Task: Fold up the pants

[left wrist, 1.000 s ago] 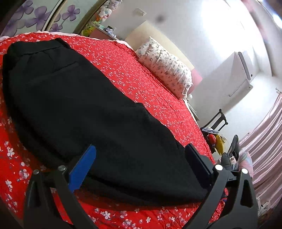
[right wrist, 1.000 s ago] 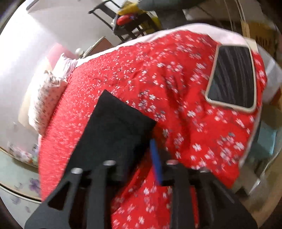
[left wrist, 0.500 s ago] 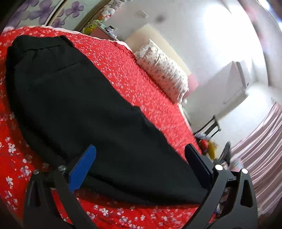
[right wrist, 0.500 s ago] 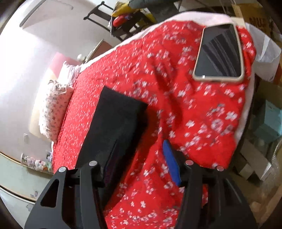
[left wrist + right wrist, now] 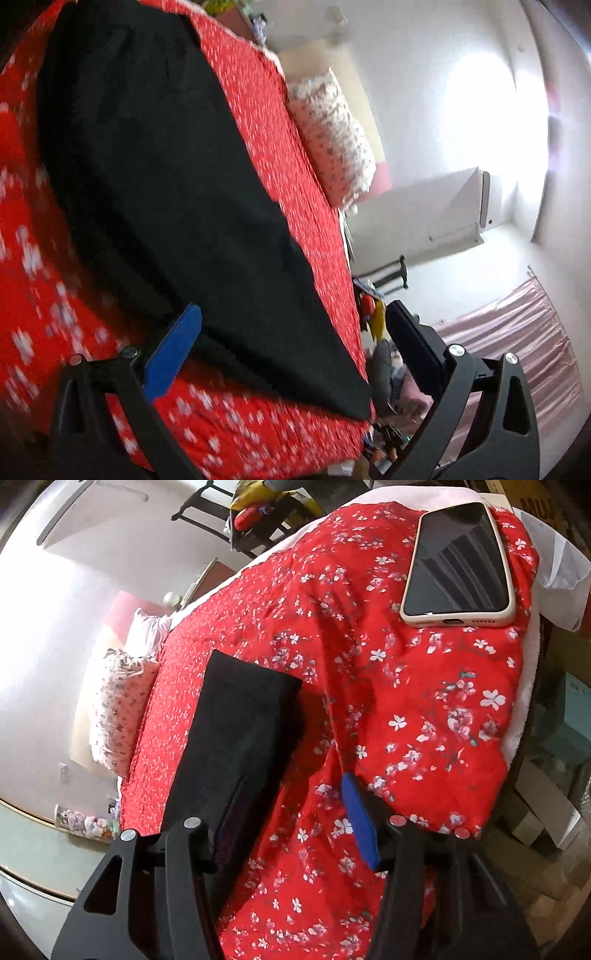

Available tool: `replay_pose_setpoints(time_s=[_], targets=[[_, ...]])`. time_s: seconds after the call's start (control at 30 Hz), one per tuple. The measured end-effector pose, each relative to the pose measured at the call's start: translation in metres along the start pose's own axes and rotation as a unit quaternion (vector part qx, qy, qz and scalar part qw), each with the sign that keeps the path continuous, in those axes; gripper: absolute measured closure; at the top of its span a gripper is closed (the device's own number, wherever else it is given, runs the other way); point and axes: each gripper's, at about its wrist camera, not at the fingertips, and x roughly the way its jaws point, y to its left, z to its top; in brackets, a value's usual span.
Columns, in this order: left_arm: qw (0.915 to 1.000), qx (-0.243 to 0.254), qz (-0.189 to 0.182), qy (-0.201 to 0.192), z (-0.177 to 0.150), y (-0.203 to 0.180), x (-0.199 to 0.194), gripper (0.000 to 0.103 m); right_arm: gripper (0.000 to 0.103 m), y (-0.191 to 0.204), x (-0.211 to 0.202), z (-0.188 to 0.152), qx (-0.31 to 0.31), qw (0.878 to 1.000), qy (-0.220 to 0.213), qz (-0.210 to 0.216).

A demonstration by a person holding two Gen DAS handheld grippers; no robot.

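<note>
Black pants (image 5: 177,177) lie flat and lengthwise on a red floral bedspread (image 5: 295,166), waistband far, leg ends near. My left gripper (image 5: 291,332) is open and empty, hovering over the leg end near the bed's edge. In the right wrist view the folded leg end (image 5: 243,731) lies on the bedspread (image 5: 406,701). My right gripper (image 5: 291,812) is open and empty, its left finger (image 5: 229,823) over the pants' edge and its blue finger (image 5: 360,827) over bare bedspread.
A phone in a cream case (image 5: 460,561) lies on the bed's corner. A floral pillow (image 5: 332,136) sits at the headboard side, also in the right wrist view (image 5: 118,709). A dark chair with clutter (image 5: 255,513) stands beyond the bed. Boxes (image 5: 546,812) sit beside it.
The left gripper swung and tilted, so the pants now run steeply up the view, with motion blur. The right gripper opened wider and drew back along the pants.
</note>
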Motion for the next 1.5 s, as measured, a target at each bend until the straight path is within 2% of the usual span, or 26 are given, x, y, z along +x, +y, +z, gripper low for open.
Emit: replay_pose_setpoints(time_s=[0.17, 0.27, 0.4, 0.47, 0.53, 0.57, 0.63, 0.7, 0.73, 1.0, 1.1, 1.17, 1.2, 1.23, 1.3, 1.33, 1.4, 1.43, 1.5], targets=[[0.9989, -0.022, 0.022, 0.036, -0.009, 0.004, 0.019, 0.004, 0.047, 0.003, 0.000, 0.000, -0.001, 1.000, -0.002, -0.002], [0.9987, -0.033, 0.022, 0.032, -0.003, 0.006, 0.025, 0.004, 0.047, 0.005, -0.001, -0.001, -0.009, 1.000, -0.001, -0.005], [0.9970, -0.075, 0.006, 0.020, 0.006, 0.015, 0.026, 0.004, 0.047, 0.005, -0.002, -0.002, -0.008, 1.000, -0.001, 0.001], [0.9964, -0.083, 0.004, 0.011, 0.008, 0.017, 0.024, 0.011, 0.047, 0.005, -0.001, -0.003, -0.010, 1.000, -0.001, 0.001], [0.9969, -0.077, 0.014, 0.000, 0.009, 0.017, 0.021, 0.035, 0.047, 0.005, -0.001, -0.003, -0.010, 1.000, -0.001, 0.002], [0.9969, -0.076, 0.023, -0.005, 0.010, 0.019, 0.020, 0.043, 0.047, 0.004, -0.001, -0.004, -0.010, 1.000, -0.002, 0.002], [0.9963, -0.075, 0.042, -0.007, 0.012, 0.023, 0.021, 0.073, 0.047, 0.004, 0.000, -0.004, -0.010, 1.000, -0.003, 0.003], [0.9952, -0.071, 0.067, -0.007, 0.013, 0.027, 0.021, 0.091, 0.046, 0.004, -0.001, -0.005, -0.011, 1.000, -0.004, 0.003], [0.9953, -0.068, 0.068, -0.009, 0.013, 0.028, 0.020, 0.094, 0.046, 0.004, -0.001, -0.006, -0.012, 1.000, -0.005, 0.002], [0.9926, -0.026, 0.111, -0.039, -0.008, 0.025, 0.000, 0.097, 0.046, 0.002, -0.005, -0.011, -0.009, 1.000, -0.002, 0.013], [0.9908, -0.007, 0.132, -0.031, -0.007, 0.029, 0.008, 0.095, 0.046, -0.002, -0.006, -0.011, -0.003, 1.000, -0.001, 0.019], [0.9901, 0.014, 0.137, -0.028, -0.005, 0.020, 0.007, 0.090, 0.045, -0.003, -0.006, -0.012, -0.003, 1.000, -0.002, 0.019], [0.9893, 0.027, 0.139, -0.036, -0.005, 0.013, 0.002, 0.082, 0.044, -0.004, -0.007, -0.011, -0.005, 1.000, -0.002, 0.021], [0.9878, 0.038, 0.143, -0.049, -0.006, 0.007, -0.005, 0.068, 0.044, -0.003, -0.007, -0.011, -0.007, 1.000, -0.001, 0.022], [0.9840, 0.063, 0.145, -0.081, -0.005, -0.005, -0.024, 0.046, 0.043, -0.003, -0.009, -0.010, -0.007, 1.000, 0.001, 0.025], [0.9811, 0.075, 0.147, -0.100, -0.002, -0.010, -0.037, 0.038, 0.043, -0.004, -0.010, -0.010, -0.005, 1.000, 0.002, 0.028], [0.9757, 0.081, 0.156, -0.131, 0.011, -0.011, -0.058, 0.037, 0.043, -0.005, -0.012, -0.008, -0.001, 0.999, 0.003, 0.032], [0.9746, 0.068, 0.159, -0.142, 0.024, -0.007, -0.067, 0.039, 0.043, -0.006, -0.013, -0.007, -0.001, 0.999, 0.003, 0.032], [0.9786, 0.027, 0.139, -0.149, 0.047, 0.006, -0.084, 0.046, 0.043, -0.009, -0.014, -0.006, 0.000, 0.999, 0.003, 0.033]])
